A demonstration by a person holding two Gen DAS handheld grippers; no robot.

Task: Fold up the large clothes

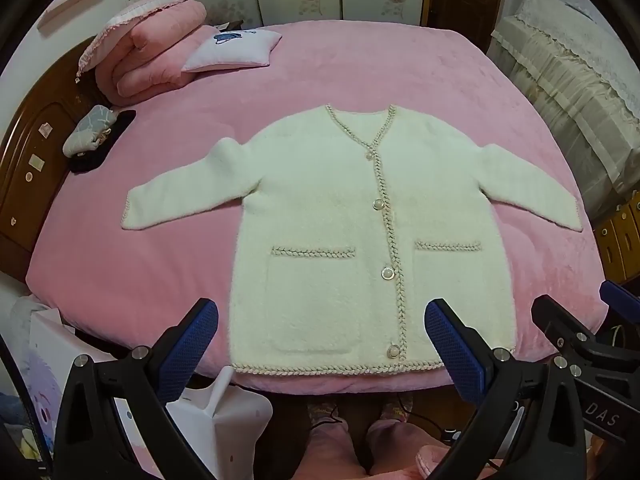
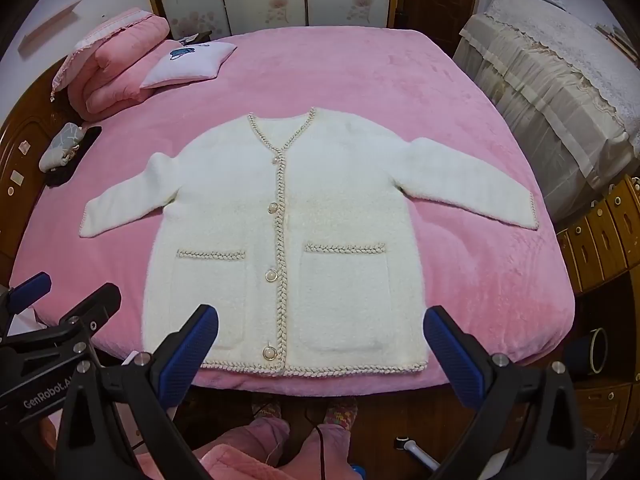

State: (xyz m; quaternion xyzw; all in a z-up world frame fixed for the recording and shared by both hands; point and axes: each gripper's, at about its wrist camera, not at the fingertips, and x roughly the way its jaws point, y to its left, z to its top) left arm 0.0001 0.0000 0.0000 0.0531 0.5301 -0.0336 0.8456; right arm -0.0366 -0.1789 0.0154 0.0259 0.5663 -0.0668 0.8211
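Two grippers hang above the near edge of the bed, both with their fingers spread wide and nothing between them: the left gripper over the hem toward the wearer's right pocket, the right gripper over the other pocket. A cream fluffy cardigan lies face up and buttoned on the pink bedspread, spread flat, collar away from the person and hem at the near edge, both sleeves angled out and down to the sides. Folding has not begun.

It looks thick, plush and soft, so it should be light but bulky, limp in the hand and prone to sagging or springing open at a fold. The fuzzy pile ought to grip well against the textured blue pads. Firm places to take hold are probably the braided hem corners, the cuffs and the shoulder seams. The pearl buttons are best kept clear of the fingers.
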